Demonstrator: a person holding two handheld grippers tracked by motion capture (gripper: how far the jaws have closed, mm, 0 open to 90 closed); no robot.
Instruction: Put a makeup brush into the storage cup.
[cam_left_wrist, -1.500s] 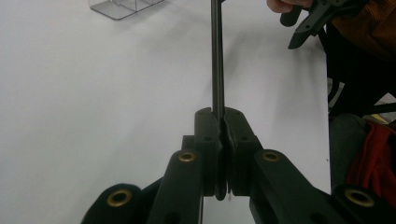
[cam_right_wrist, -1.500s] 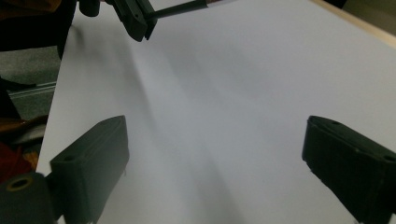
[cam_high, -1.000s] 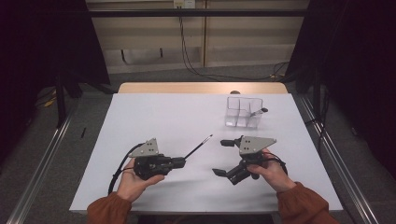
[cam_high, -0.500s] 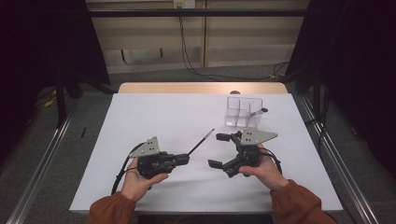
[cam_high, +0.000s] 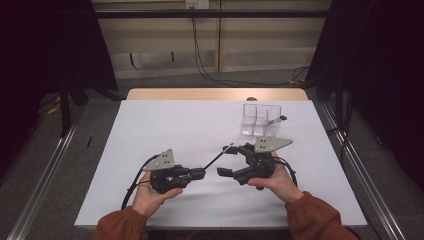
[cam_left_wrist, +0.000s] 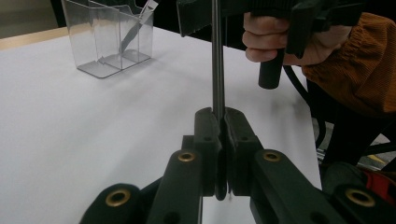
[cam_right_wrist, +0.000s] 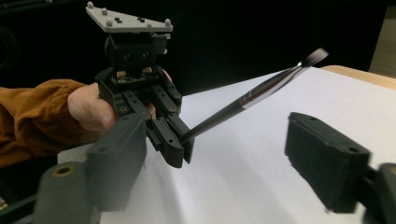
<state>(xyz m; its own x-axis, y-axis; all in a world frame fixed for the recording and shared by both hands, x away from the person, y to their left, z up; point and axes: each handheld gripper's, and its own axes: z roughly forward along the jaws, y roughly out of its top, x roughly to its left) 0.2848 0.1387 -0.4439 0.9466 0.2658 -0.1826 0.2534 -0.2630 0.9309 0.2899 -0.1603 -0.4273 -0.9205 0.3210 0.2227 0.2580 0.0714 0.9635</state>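
A slim dark brush (cam_high: 217, 158) sticks out of my left gripper (cam_high: 199, 173), which is shut on the end of its handle (cam_left_wrist: 217, 70). The shaft (cam_right_wrist: 243, 100) slants up and away from the left gripper (cam_right_wrist: 180, 149), and its pale tip is blurred. My right gripper (cam_high: 227, 161) faces the left one with the shaft passing between its jaws, which touch nothing. In the right gripper view its jaws (cam_right_wrist: 219, 168) stand apart on either side below the shaft; they have just been closing. A clear compartment box (cam_high: 261, 120) stands farther back with a similar tool (cam_left_wrist: 135, 28) leaning in it.
A white sheet covers the table (cam_high: 165, 125), with a wooden edge (cam_high: 215, 94) at the far side. Dark curtains and floor rails flank the table. Cables trail from both grippers toward the person's orange sleeves (cam_high: 320, 220).
The right gripper has shifted slightly left toward the brush and its jaws have drawn closer together around the shaft. The left gripper keeps its hold and stays put.
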